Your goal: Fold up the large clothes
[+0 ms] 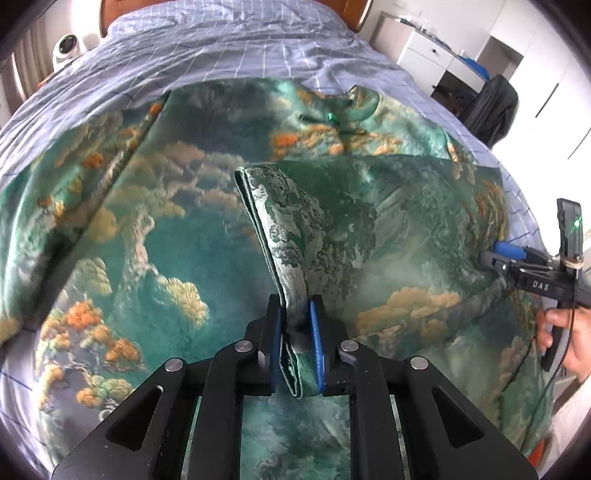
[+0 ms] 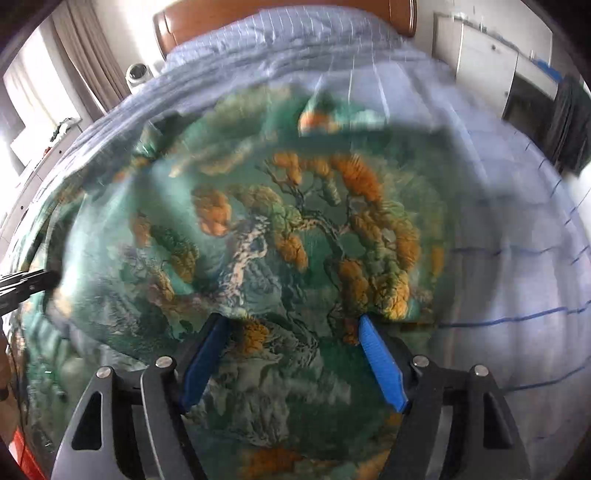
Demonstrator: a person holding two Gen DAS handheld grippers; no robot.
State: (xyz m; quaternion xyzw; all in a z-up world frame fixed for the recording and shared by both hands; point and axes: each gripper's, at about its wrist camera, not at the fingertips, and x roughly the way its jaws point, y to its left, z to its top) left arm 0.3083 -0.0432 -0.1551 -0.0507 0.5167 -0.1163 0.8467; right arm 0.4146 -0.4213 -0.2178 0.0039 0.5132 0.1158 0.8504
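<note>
A large green garment (image 1: 155, 236) printed with orange and cream trees lies spread on the bed. My left gripper (image 1: 297, 325) is shut on a folded edge of the garment (image 1: 280, 236), which runs away from the jaws as a raised ridge. My right gripper (image 2: 291, 332) is open, hovering just above the garment (image 2: 280, 236) near its right edge, with nothing between its blue pads (image 2: 380, 362). In the left wrist view the right gripper (image 1: 495, 254) shows at the far right, over the cloth's edge. The right wrist view is motion-blurred.
The bed has a blue checked sheet (image 1: 229, 48) and a wooden headboard (image 2: 280, 18). A white camera (image 1: 66, 46) stands left of the bed. White cabinets (image 1: 461, 55) and a dark chair (image 1: 495, 107) stand to the right.
</note>
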